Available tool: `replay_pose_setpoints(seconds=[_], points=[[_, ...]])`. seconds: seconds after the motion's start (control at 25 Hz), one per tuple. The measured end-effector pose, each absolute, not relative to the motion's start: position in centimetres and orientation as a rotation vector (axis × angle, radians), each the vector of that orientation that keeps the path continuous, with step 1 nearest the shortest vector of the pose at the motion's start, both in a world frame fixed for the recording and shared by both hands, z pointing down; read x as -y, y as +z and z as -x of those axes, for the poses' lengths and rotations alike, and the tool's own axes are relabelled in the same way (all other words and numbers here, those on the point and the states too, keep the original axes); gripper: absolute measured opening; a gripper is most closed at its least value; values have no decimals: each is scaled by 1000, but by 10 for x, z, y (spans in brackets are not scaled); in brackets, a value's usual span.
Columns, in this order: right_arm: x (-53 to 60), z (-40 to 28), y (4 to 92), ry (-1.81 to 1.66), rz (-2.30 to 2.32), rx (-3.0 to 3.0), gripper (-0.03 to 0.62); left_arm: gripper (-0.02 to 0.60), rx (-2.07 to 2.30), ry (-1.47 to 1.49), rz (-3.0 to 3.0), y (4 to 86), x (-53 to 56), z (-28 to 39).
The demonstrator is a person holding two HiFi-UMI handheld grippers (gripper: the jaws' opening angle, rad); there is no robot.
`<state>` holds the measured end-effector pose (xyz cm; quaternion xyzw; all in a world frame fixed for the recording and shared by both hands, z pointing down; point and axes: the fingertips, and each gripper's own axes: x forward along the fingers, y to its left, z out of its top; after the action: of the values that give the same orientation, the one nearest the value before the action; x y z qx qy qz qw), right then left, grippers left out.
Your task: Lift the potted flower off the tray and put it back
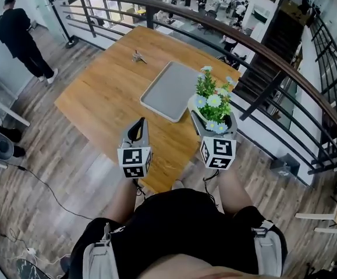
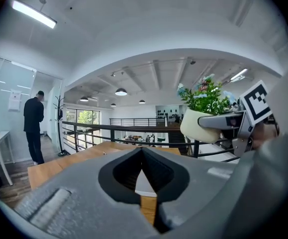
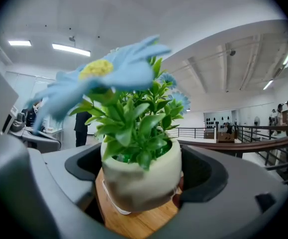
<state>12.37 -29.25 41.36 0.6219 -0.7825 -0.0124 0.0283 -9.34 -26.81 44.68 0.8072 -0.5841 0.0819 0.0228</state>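
The potted flower (image 1: 213, 101), a white pot of green leaves and pale blue blooms, hangs above the wooden table (image 1: 101, 100), just right of the grey tray (image 1: 169, 90). My right gripper (image 1: 213, 122) is shut on the pot. In the right gripper view the pot (image 3: 141, 176) fills the space between both jaws of my right gripper (image 3: 143, 185), with wood below it. My left gripper (image 1: 138, 128) hovers near the table's front edge, shut and holding nothing. In its own view my left gripper (image 2: 142, 156) has its jaws touching, and the flower (image 2: 199, 116) shows at the upper right.
A small metal object (image 1: 137, 56) lies on the table beyond the tray. A dark railing (image 1: 261, 57) curves behind the table, with stairs to the right. A person in black (image 1: 18, 35) stands far left. My knees are at the near table edge.
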Motion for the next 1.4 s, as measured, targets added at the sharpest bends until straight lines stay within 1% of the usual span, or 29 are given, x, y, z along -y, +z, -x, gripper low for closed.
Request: replay_pose_setpoints(seconds=[0.4,1.0,1.2,1.4], points=[[279,-144,417,-61,-1949,2365,489,12,1775,260,-2533,446,261,78],[301,-144,423,-63,-1942,2359,489,12,1827,275,-2494,443,265,89],[323,-138,424,-48,-1920,2390,489,12,1885,284,-2448,442,262,100],[349,-115,430,-40,-1888,2445,489,12,1969,297,-2362,446,255,129]])
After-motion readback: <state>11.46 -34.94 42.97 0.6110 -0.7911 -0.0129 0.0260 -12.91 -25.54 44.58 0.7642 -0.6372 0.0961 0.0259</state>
